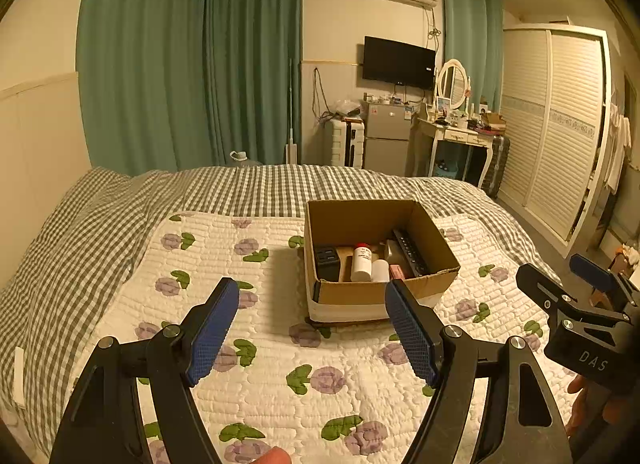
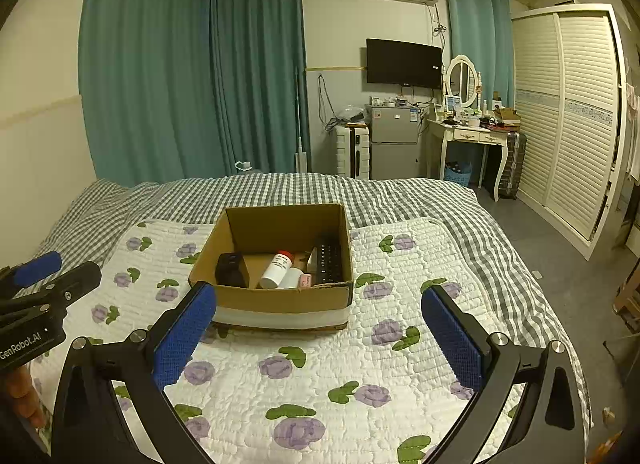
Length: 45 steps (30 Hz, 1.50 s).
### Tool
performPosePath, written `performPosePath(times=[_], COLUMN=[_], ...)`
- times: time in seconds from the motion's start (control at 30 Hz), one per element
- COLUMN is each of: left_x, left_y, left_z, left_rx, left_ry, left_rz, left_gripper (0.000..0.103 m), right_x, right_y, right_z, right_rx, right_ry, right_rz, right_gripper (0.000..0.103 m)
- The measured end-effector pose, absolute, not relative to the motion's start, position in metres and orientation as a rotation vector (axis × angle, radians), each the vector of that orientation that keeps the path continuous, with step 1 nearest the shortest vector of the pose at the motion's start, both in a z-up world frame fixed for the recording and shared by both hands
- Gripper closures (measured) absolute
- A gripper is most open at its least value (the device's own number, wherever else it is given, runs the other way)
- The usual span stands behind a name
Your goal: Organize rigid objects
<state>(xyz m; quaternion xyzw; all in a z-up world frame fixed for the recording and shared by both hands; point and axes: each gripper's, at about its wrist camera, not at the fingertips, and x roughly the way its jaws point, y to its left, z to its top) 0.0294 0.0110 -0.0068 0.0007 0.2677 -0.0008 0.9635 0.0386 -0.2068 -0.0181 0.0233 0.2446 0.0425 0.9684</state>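
the cardboard box [image 2: 280,296] sits on the floral quilted mat [image 2: 320,376] in the middle of the bed, ahead of both grippers, and the small rigid things already lie inside it. the left gripper [image 1: 312,328] hovers short of the box's near wall with its blue pads wide apart and nothing between them; the right gripper [image 2: 320,328] does the same, jaws spread and empty, well back from the box.

as for handling, the contents look light and stiff. the white bottle with the red cap [image 2: 276,266] lies tilted on its side; its smooth round plastic would likely roll or slip, so a grip across the middle of the body, pads square to it, seems safest. the second white bottle [image 2: 291,278] lies just beside it, touching or nearly so, which leaves little room for a finger between them. the black charger block [image 2: 231,270] stands at the left end, boxy and flat-sided, probably the easiest to pinch. the black remote control [image 2: 330,260] leans along the right wall, long and thin, best taken across its width near the middle. a small pink item [image 2: 306,281] lies between the bottles and the remote; what it is cannot be told. the box itself is open-topped, brown above a white band, with thin walls that would likely flex if squeezed.
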Motion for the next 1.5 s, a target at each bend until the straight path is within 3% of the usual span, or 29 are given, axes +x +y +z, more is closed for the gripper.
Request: performPosePath(times=[1.5], left_x=[0.0271], left_y=[0.0074], left_z=[-0.0117], left_rx=[-0.004], left_ry=[0.556], left_rz=[-0.008], left_gripper=[0.025], right_x=[0.0389], right_y=[-0.2019], right_z=[-0.0238], right_rx=[0.045], right_ry=[0.516], right_rz=[0.095], right_gripper=[0.0])
